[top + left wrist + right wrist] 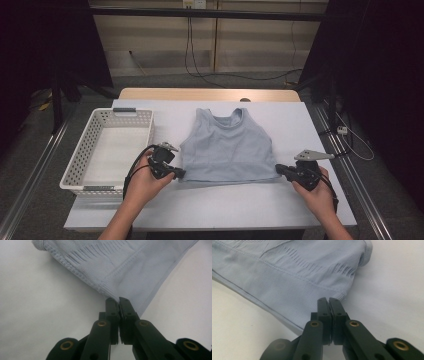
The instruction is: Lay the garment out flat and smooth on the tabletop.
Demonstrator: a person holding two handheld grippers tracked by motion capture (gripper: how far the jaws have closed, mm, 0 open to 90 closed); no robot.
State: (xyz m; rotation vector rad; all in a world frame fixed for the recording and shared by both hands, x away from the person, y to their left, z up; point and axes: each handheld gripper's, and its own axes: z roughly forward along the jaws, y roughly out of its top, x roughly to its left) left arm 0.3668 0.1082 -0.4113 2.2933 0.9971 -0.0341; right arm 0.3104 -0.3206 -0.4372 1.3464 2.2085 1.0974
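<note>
A pale blue-grey ribbed knit sleeveless top lies flat on the white-covered bench, a little right of the bench's middle, with its neckline and straps toward the far edge and its hem toward the near edge where I stand.

My left gripper sits at the hem's left corner. In the left gripper view its jaws are clenched together with the corner of the top pinched between their tips, the ribbed side seam running up and away to the left and the thin hem edge trailing off to the right. My left hand wraps around the gripper's body, and its cable loops back toward my forearm.

My right gripper sits at the hem's right corner. In the right gripper view its jaws are likewise pressed shut on the corner of the top, with the fabric spreading up and left from the tips. My right hand holds it, the grey three-cornered plate on top.

The hem stretches in a nearly straight line between my two grippers, close to the bench surface.

A white perforated plastic basket stands at the bench's left side, well apart from the top; my left hand is just beside its near right corner.
</note>
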